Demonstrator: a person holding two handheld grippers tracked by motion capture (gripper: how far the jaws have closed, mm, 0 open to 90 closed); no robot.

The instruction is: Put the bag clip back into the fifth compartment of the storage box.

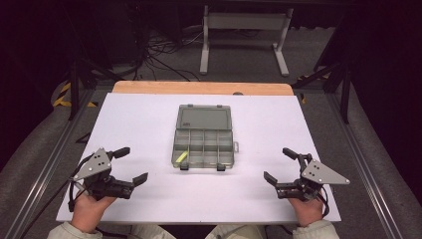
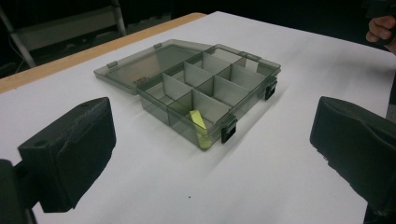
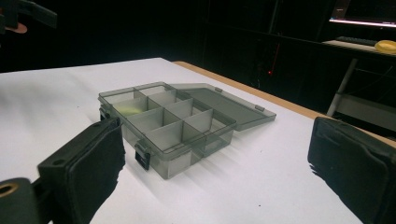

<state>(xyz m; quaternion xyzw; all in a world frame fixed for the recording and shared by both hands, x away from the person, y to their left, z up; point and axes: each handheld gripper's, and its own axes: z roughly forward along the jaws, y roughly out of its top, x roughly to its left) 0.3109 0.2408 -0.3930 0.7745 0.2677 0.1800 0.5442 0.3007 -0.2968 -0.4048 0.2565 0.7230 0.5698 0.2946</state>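
An open compartment box (image 1: 204, 143) is seen at the tabletop's (image 1: 134, 124) middle, a yellow piece (image 1: 181, 157) in its near-left compartment. The left gripper (image 1: 130, 165) and right gripper (image 1: 278, 164), both spread and empty, are held near the near corners.

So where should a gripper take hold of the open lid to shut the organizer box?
Probably the lid's free far edge, approached from beyond the organizer box. It lies flat, hinged along the compartments, so only that latch-tab edge can swing up and over.

Translucent smoky plastic organizer box (image 1: 204, 137) — matt white tabletop (image 1: 139, 124)
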